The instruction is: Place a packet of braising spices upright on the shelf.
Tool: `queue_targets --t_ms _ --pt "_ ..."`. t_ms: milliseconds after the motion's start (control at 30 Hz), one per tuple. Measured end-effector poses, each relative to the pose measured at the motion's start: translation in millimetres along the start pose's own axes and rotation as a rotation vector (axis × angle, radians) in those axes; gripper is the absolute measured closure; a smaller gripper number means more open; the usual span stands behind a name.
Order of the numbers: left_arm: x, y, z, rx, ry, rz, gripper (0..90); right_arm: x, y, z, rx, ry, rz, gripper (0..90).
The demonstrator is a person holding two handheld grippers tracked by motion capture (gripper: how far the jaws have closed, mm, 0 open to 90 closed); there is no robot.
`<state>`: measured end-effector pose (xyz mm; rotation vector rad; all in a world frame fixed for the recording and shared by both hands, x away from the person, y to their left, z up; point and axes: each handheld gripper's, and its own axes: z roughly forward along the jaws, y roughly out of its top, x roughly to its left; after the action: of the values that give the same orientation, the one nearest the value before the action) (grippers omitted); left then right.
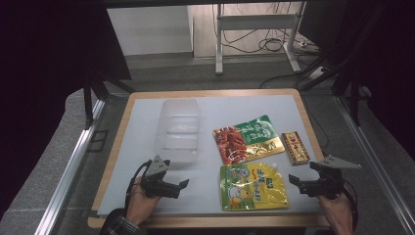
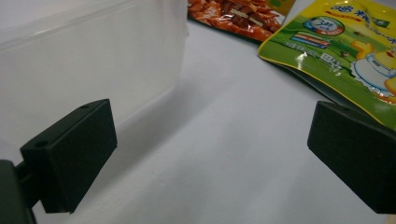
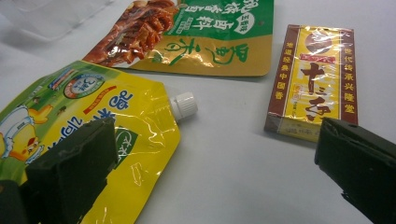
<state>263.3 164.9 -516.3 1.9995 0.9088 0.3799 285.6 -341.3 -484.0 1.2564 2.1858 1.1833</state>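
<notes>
Resting near the front edge of a white table (image 1: 147, 110), the left gripper (image 1: 182, 188) and right gripper (image 1: 294, 182) both gape empty. Between them lies a yellow spouted pouch (image 1: 251, 187), behind it a green packet (image 1: 248, 138), small box (image 1: 295, 147) and clear tray (image 1: 178, 129). Grey floor and cables surround the table.

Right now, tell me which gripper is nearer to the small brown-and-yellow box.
Right. The right gripper sits just below the small box, jaws open toward it. The left gripper is across the table, past the yellow spout pouch, beside the clear plastic container.
</notes>
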Motion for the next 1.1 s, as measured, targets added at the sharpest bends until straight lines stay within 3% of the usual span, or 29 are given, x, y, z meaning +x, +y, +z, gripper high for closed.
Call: queue_targets --t_ms 167,400,667,1100 --pt "-4.8 2.1 0.1 -0.005 -0.032 0.018 1.1 0.9 0.0 1.0 0.009 -0.005 -0.011 0.0" --pt "-10.7 4.9 1.5 0.003 -0.021 0.043 5.9 2.2 0.0 2.2 0.019 -0.009 -0.026 0.0" --pt "-22.1 6.9 5.5 0.032 -0.048 0.126 17.1 2.5 -0.2 3.1 0.027 -0.009 -0.028 0.0" --pt "-37.0 15.0 16.1 0.021 -0.138 0.128 33.5 1.8 -0.4 3.5 0.027 -0.003 -0.020 0.0"
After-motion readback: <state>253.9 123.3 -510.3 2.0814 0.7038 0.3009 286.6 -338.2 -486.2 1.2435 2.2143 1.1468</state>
